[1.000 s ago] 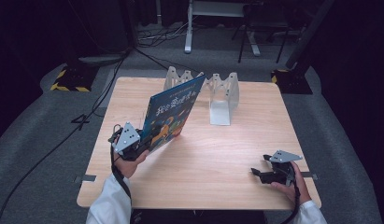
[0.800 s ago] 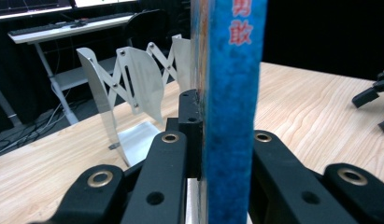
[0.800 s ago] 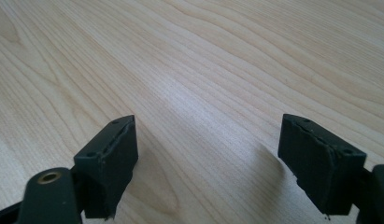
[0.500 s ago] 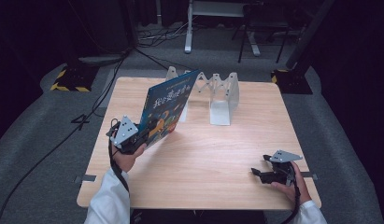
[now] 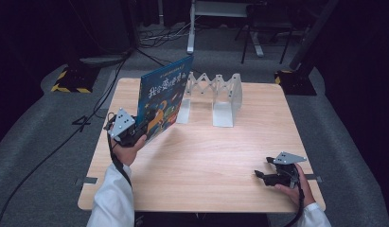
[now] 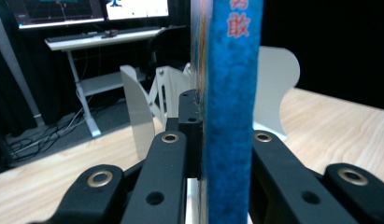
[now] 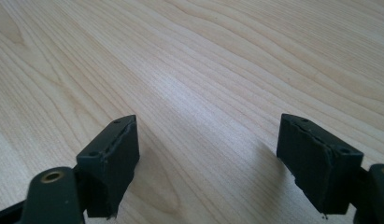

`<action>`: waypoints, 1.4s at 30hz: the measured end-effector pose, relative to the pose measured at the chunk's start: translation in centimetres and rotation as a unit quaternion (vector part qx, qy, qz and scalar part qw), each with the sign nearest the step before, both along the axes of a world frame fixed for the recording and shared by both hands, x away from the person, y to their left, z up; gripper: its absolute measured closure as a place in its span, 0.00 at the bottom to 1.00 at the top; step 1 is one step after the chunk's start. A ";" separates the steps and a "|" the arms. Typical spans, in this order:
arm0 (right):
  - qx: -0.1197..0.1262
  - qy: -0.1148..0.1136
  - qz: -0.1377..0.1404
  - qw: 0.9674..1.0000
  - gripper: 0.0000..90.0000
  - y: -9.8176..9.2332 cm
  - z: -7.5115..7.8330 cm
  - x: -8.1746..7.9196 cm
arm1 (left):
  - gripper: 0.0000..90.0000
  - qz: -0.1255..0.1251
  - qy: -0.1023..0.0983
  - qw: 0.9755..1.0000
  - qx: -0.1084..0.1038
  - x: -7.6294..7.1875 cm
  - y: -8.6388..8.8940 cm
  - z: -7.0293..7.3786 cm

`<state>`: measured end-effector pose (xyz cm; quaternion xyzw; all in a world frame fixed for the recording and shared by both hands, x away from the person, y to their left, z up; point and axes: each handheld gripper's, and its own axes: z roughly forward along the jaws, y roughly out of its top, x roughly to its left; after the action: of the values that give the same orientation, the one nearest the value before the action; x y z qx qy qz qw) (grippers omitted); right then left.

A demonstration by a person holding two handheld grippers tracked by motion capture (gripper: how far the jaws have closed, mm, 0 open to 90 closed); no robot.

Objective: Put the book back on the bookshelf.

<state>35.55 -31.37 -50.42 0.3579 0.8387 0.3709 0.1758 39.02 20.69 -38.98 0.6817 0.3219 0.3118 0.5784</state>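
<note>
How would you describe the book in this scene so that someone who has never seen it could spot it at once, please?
Start at the wooden table and find the white accordion-style rack near its far edge. Just left of the rack, the left gripper holds a thin blue picture book upright above the tabletop. It is the one colourful thing there, with large yellow characters on its cover.

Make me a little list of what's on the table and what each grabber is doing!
Table: wooden table
Book: blue picture book, upright, lifted off the table
Left gripper: shut on the book's lower corner
Right gripper: open, nothing between its jaws, low over the table near the front right corner
Rack: white folding book rack at the back, its slots look free
</note>
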 end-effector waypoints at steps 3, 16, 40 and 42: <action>0.000 -0.001 0.001 1.000 0.24 0.0 0.0 0.0 | 0.92 0.002 0.000 1.000 0.004 1.1 -0.7 0.2; -0.001 -0.002 0.006 1.000 0.25 -0.1 0.0 -0.1 | 0.92 0.022 0.016 1.000 -0.007 3.8 -2.6 -2.1; 0.002 0.003 0.005 1.000 0.25 0.0 0.0 0.0 | 0.92 0.060 0.035 0.997 -0.028 5.1 -2.8 -3.9; 0.001 0.002 0.006 1.000 0.25 0.0 0.0 0.0 | 0.92 0.057 0.031 0.997 -0.029 5.2 -2.9 -3.7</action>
<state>35.58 -31.41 -50.42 0.3542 0.8406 0.3721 0.1716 44.23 17.79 -42.71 0.6542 0.3874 0.3134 0.5689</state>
